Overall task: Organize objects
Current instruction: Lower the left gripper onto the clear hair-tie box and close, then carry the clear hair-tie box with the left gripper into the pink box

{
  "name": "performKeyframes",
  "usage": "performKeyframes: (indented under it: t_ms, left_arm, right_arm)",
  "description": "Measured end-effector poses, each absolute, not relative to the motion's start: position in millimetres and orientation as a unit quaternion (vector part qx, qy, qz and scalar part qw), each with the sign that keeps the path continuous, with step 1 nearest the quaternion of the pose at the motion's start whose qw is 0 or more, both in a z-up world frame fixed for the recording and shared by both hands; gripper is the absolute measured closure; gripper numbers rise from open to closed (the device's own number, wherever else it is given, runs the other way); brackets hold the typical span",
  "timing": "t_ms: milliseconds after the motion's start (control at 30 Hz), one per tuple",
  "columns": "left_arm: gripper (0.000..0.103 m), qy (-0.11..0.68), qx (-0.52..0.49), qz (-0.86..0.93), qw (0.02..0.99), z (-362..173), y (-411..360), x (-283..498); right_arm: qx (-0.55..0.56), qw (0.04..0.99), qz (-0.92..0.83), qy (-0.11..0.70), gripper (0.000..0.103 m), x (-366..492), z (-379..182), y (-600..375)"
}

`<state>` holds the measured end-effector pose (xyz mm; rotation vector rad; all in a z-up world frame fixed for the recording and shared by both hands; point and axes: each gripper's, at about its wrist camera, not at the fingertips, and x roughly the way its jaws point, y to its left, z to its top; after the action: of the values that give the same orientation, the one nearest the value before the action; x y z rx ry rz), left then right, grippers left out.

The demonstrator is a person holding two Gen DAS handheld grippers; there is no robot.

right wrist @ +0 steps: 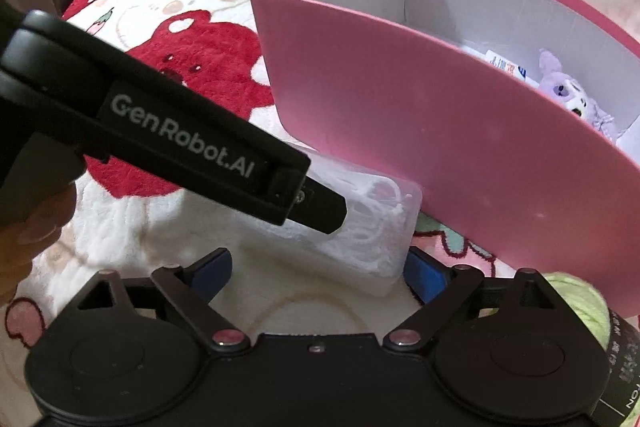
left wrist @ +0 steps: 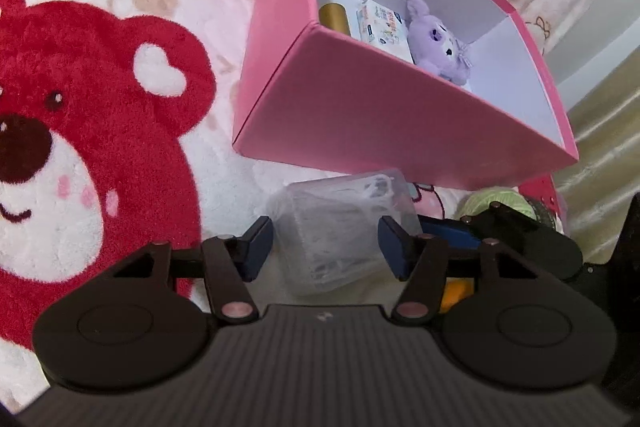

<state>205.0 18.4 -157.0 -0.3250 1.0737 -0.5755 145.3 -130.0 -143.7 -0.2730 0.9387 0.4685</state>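
A: Progress? 
B: Inside the pink box [left wrist: 360, 115]: plush [left wrist: 438, 43], packet [left wrist: 384, 25], gold tube [left wrist: 334, 15]. 
A: Remaining? 
B: Clear case [left wrist: 340, 231] just outside it; left gripper [left wrist: 326, 247] and right gripper [right wrist: 318, 273] fingers wide, empty, flanking it.

My left gripper [left wrist: 326, 247] stands open, its blue pads on either side of a clear plastic box [left wrist: 340, 231] lying on the bear blanket [left wrist: 100, 131]. Beyond it the pink box [left wrist: 360, 115] holds a purple plush [left wrist: 438, 41], a printed packet [left wrist: 384, 27] and a gold cylinder [left wrist: 334, 15].
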Motion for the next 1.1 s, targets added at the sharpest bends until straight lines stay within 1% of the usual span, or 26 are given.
performKeyframes:
  t_ms: [67,167,400,533,567,600,733,867,1100]
  left_arm:
    - [0.047,0.503,-0.154,-0.27,0.807,-157.4,18.5,205.2]
    - [0.047,0.508,-0.161,-0.271,0.802,-158.7,18.5,206.5]
    - [0.046,0.512,-0.161,-0.268,0.8,-156.9,14.7,204.6]
    - [0.05,0.512,-0.169,-0.27,0.798,-156.1,16.9,204.5]
    - [0.051,0.511,-0.169,-0.27,0.799,-155.4,16.6,204.1]
    - [0.052,0.51,-0.171,-0.268,0.799,-154.3,16.7,203.7]
    - [0.057,0.506,-0.166,-0.27,0.802,-149.7,24.0,198.5]
    - [0.057,0.499,-0.147,-0.269,0.81,-144.4,28.1,192.3]
    - [0.057,0.495,-0.11,-0.277,0.816,-121.7,31.4,169.9]
  right_arm:
    - [-0.128,0.855,0.222,0.45,0.003,146.6,-145.7,-128.1]
    - [-0.123,0.856,0.213,0.454,0.002,148.3,-148.9,-125.5]
    - [-0.121,0.859,0.182,0.464,0.003,145.8,-147.9,-125.8]
    - [-0.106,0.86,0.171,0.468,0.004,139.6,-141.6,-127.8]
    - [-0.103,0.86,0.179,0.466,0.007,136.5,-139.4,-127.4]
    - [-0.106,0.86,0.183,0.464,0.007,133.1,-137.9,-125.9]
    - [-0.136,0.864,0.169,0.454,0.018,123.2,-137.6,-123.8]
    - [-0.129,0.867,0.176,0.448,0.028,111.0,-129.6,-128.6]
    - [-0.135,0.873,0.199,0.425,0.028,73.9,-109.9,-129.5]
